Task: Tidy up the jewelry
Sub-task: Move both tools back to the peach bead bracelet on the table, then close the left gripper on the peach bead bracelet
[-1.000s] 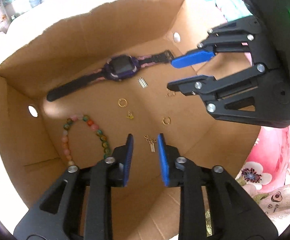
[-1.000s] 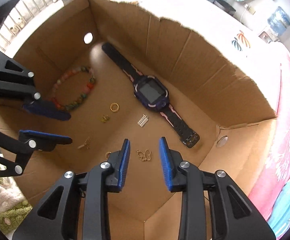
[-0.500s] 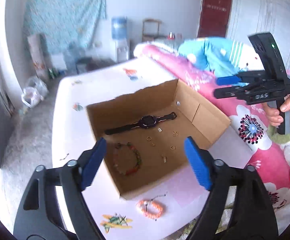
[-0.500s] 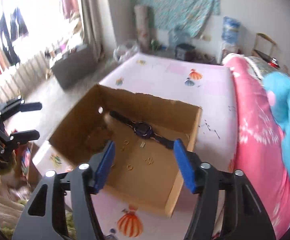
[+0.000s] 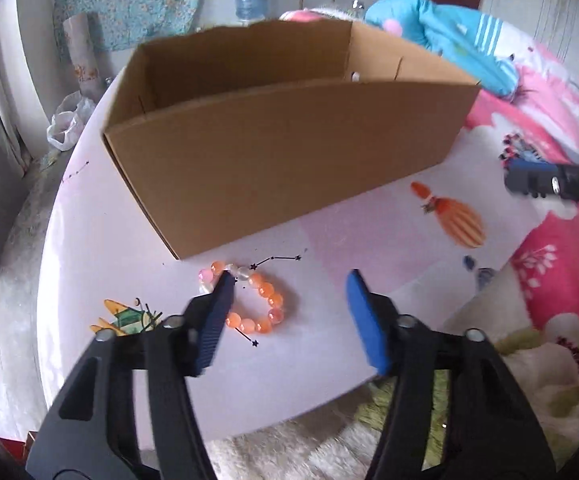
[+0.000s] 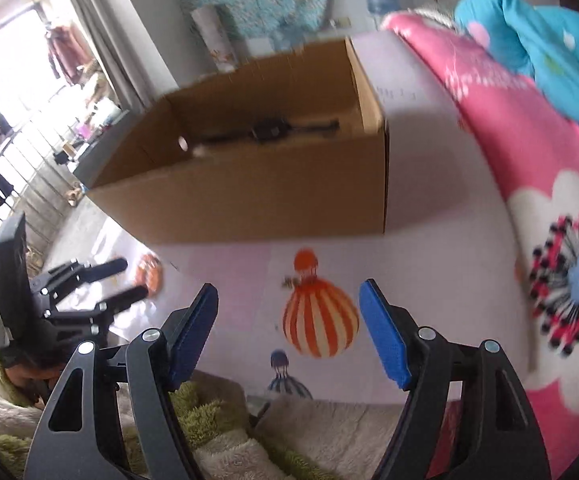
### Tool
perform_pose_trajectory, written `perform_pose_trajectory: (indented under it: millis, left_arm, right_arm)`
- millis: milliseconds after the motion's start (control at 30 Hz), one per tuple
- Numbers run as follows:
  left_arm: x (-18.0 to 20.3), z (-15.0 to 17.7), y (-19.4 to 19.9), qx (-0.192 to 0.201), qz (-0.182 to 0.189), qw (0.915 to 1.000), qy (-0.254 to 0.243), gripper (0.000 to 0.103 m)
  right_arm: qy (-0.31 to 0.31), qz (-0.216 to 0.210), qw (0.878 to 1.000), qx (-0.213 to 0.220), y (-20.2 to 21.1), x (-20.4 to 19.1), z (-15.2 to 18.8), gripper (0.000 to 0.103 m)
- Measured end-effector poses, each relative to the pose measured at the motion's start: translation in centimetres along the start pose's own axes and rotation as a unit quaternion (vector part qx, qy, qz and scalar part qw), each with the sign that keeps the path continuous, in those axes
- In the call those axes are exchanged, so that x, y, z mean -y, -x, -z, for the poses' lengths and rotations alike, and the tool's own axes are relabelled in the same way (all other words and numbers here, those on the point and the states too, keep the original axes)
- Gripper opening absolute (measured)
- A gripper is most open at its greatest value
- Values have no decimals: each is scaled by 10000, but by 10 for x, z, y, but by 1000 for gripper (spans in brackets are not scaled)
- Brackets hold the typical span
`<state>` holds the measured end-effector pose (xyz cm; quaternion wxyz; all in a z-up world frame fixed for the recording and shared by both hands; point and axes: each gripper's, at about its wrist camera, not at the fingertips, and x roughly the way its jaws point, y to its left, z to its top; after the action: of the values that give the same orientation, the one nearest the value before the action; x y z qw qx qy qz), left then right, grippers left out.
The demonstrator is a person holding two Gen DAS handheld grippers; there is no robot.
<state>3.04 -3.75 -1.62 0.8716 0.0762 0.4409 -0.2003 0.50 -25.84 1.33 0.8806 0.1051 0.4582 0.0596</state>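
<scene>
An orange bead bracelet (image 5: 255, 300) lies on the white table in front of the cardboard box (image 5: 289, 148). My left gripper (image 5: 289, 292) is open and low over it, its left finger over the bracelet's left side. In the right wrist view the left gripper (image 6: 123, 280) sits at the left beside the bracelet (image 6: 149, 274). My right gripper (image 6: 287, 304) is open and empty above a printed balloon. A dark watch (image 6: 269, 132) lies inside the box (image 6: 249, 184). The right gripper's tip (image 5: 529, 178) shows at the right edge of the left wrist view.
The table (image 5: 101, 240) has printed balloon pictures (image 6: 319, 328). A pink floral quilt (image 6: 549, 200) lies to the right. A green fluffy blanket (image 6: 193, 412) lies at the near table edge. Room clutter stands behind.
Both grippers left the box interior, rose high, then dropped to table level in front of the box. Both opened wide. The left gripper now sits over the orange bracelet.
</scene>
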Motion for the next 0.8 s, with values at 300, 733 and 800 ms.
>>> perform_pose_trajectory:
  millis: [300, 733, 800]
  left_arm:
    - [-13, 6, -25, -463, -117, 9987, 165, 25]
    - [-20, 4, -26, -321, -195, 9989, 263, 9]
    - [-19, 4, -26, -315, -181, 9990, 274, 9]
  right_arm:
    - [-105, 100, 9999, 14, -9, -2, 9, 71]
    - [-123, 11, 9999, 15, -23, -15, 5, 71]
    - [-158, -24, 9999, -7, -26, -14, 4, 71]
